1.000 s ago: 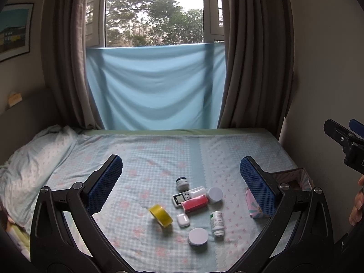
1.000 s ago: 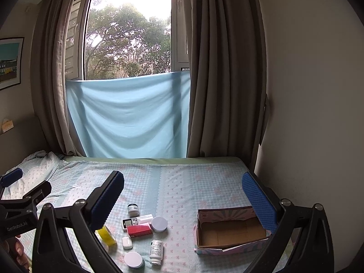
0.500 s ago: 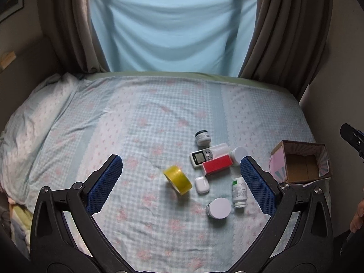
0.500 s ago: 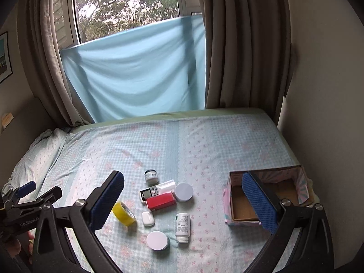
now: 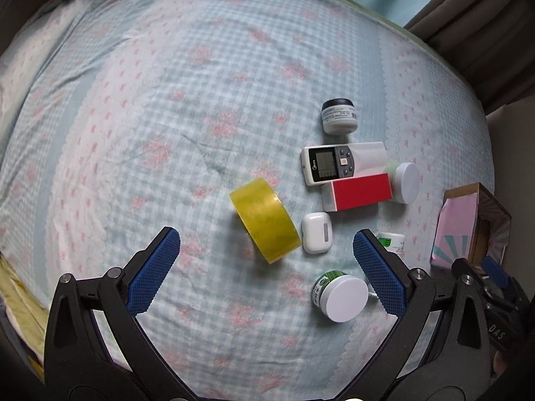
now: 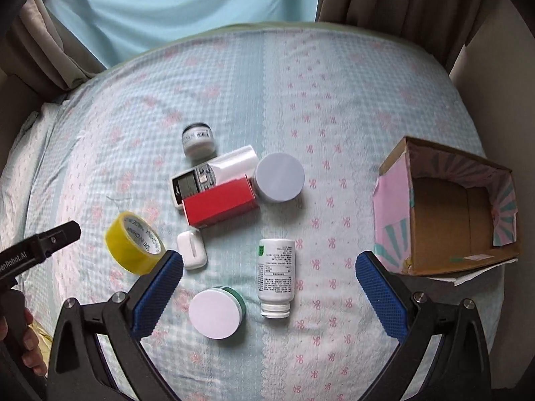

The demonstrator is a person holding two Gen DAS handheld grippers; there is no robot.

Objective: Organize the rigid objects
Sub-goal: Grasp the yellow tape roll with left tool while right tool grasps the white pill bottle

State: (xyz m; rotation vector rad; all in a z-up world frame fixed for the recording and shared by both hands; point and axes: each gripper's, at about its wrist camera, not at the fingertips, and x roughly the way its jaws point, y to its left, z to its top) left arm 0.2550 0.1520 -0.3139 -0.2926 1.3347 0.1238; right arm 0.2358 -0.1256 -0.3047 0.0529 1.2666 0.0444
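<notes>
A checked bedsheet (image 6: 334, 107) with pink motifs is filling both views, and every object is lying on it; at three o'clock in the right wrist view an open cardboard box (image 6: 444, 220) with pink paper sides is sitting well apart from the clutter; both tools are hanging above the sheet with nothing between their blue pads, the left gripper (image 5: 265, 264) spread wide at six o'clock beneath the yellow tape roll (image 5: 264, 220), the right gripper (image 6: 269, 287) spread wide around a white pill bottle (image 6: 276, 275) lying on its side and a green-sided jar with a white lid (image 6: 217, 312) at seven o'clock from it. Toward eleven o'clock of the bottle a red box (image 6: 219, 205) is leaning on a white remote (image 6: 200, 180); a round white-lidded tub (image 6: 279, 177) is sitting just beside the red box at its three o'clock; a small dark-lidded jar (image 6: 198, 140) is standing at twelve o'clock of the remote; a white earbud case (image 6: 191, 249) is lying just beside the tape roll.
</notes>
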